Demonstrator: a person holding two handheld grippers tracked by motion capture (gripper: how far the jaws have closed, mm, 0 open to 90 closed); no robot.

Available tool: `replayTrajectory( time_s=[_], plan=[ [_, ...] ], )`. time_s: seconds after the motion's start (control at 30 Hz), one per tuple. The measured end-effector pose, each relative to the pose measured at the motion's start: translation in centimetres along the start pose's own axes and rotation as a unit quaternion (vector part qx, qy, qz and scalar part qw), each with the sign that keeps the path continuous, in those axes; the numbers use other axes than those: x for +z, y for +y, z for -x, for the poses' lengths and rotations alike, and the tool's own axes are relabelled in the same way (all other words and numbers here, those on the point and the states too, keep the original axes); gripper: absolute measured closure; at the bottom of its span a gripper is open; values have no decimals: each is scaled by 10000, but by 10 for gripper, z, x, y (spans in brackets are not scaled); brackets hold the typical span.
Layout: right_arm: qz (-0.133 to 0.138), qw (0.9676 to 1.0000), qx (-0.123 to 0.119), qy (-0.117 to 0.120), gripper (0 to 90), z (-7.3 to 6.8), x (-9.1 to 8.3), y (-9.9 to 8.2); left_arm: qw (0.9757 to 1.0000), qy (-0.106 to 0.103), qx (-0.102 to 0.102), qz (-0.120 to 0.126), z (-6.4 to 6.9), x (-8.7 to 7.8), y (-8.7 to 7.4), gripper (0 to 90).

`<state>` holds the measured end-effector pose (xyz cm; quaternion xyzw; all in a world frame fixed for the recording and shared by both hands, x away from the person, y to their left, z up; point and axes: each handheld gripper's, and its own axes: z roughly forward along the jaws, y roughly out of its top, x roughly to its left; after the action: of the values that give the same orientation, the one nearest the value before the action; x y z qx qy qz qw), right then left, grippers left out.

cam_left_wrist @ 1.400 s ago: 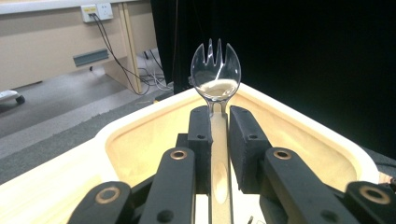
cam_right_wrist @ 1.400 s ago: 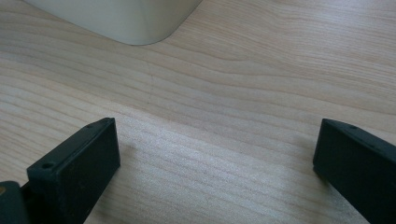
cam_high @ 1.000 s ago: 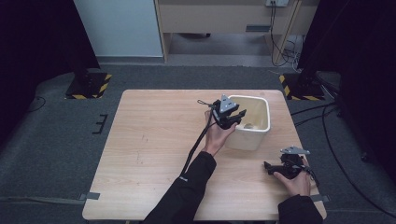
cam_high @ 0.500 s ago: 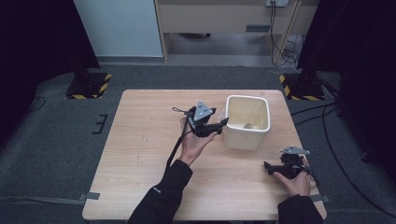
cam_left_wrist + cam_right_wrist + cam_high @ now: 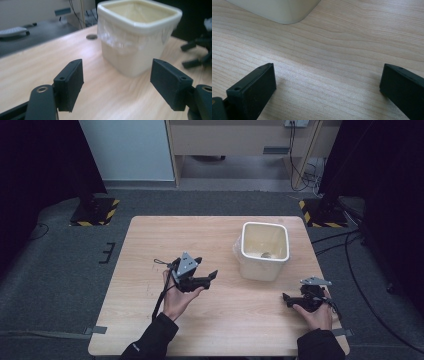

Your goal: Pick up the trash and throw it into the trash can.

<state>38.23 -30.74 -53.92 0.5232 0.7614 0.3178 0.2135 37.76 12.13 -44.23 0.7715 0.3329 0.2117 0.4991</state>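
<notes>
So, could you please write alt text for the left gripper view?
A cream bin with a clear liner stands on a wooden table, straight ahead of the open left gripper, whose two black jaws frame it with nothing between them. Behind the table lies dark floor with cables.

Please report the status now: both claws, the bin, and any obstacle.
Left claw open, empty, aimed at bin. Right claw open, empty, low over table. Bin upright, lined, small item inside. Nothing in the way.

No legible text, label, brand, number or sign anywhere.
</notes>
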Motion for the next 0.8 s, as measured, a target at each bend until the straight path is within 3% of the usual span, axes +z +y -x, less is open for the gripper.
replayTrajectory(
  time_s=[0.17,0.2,0.27,0.3,0.4,0.47,0.5,0.53,0.63,0.67,0.7,0.8],
  plan=[
    [0,10000,1,0,6,0,0,0,9994,53,-58,-323,-4,-16,-35,231],
    [0,10000,1,0,6,0,0,0,9994,53,-58,-323,-4,-16,-35,226],
    [0,10000,-5,5,6,0,0,0,9987,70,-200,-473,-9,-24,-52,220],
    [0,10000,-7,8,6,0,0,0,9987,70,-200,-473,-9,-24,-52,216],
    [3,10000,-19,13,6,0,0,0,9973,157,-382,-602,-16,-34,-72,213],
    [3,10000,-17,15,6,0,0,0,9946,289,-458,-884,-24,-42,-89,211],
    [3,10000,-17,15,6,0,0,0,9946,289,-458,-884,-24,-42,-89,208],
    [4,10000,-19,15,7,0,0,0,9927,374,-571,-992,-30,-48,-98,200],
    [4,10000,-19,17,6,0,0,0,9909,464,-641,-1089,-36,-54,-107,187],
    [3,10000,-24,20,6,0,0,0,9886,571,-720,-1194,-41,-61,-115,185],
    [3,10000,-24,20,6,0,0,0,9886,571,-720,-1194,-41,-61,-115,179],
    [9,10000,-39,24,7,0,0,0,9847,726,-845,-1342,-48,-72,-125,171]
  ],
)
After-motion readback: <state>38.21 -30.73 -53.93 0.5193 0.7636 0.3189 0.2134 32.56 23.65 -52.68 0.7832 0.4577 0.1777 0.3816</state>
